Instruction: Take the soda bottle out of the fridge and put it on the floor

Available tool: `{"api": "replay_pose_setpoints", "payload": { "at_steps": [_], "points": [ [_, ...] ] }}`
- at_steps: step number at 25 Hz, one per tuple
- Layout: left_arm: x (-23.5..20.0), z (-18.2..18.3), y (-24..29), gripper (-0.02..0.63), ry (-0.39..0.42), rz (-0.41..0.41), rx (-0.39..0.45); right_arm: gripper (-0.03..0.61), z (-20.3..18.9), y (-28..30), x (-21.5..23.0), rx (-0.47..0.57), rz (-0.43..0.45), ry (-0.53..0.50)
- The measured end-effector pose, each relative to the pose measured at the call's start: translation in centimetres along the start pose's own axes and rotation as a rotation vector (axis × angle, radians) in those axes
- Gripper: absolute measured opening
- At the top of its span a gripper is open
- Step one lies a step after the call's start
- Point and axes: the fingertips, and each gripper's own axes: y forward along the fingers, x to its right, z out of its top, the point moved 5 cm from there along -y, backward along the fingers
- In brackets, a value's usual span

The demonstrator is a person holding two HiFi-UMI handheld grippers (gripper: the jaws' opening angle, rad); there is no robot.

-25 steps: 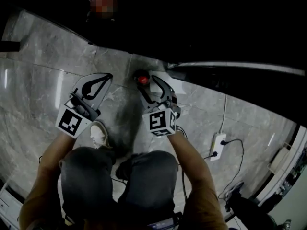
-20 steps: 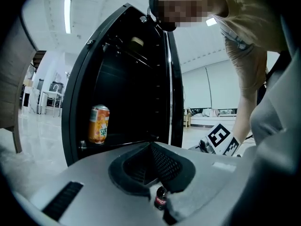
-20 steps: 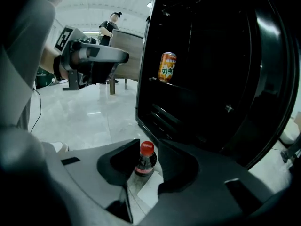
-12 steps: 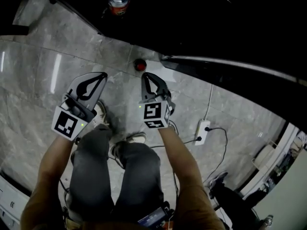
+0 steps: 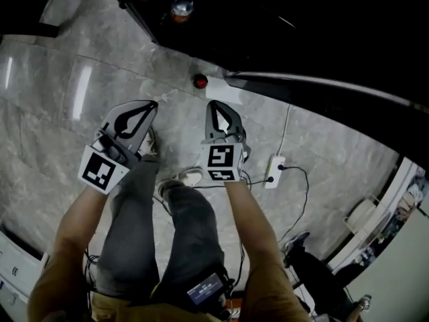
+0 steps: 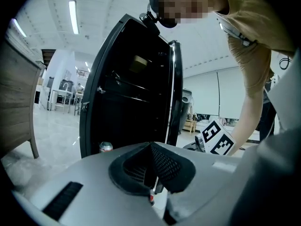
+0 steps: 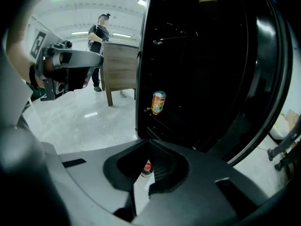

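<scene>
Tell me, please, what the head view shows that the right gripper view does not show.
Only the head view: the power strip on the floor and the person's legs. Only the right gripper view: a second person standing beside a wooden cabinet. Both: the red-capped soda bottle standing on the floor, the can inside the open fridge, and the left gripper.

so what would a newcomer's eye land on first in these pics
The tall black fridge stands open on the pale marble floor, an orange can inside it. A red-capped soda bottle stands on the floor just in front, beyond the shut fingers of the left gripper and right gripper.
</scene>
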Motion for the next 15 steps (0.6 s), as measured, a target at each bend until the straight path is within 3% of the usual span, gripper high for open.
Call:
{"api": "replay_pose_setpoints", "payload": {
  "at_steps": [9,15],
  "points": [
    [5.6,8.7,-2.6,0.002,-0.036,-0.027,-0.002,0.000,7.9,-9.3,0.2,0.084,-0.027,0.057],
    [6.8,14.4,-3.7,0.002,0.005,-0.003,0.006,0.000,11.7,-15.4,0.4,0.132,-0.042,0.002]
  ]
}}
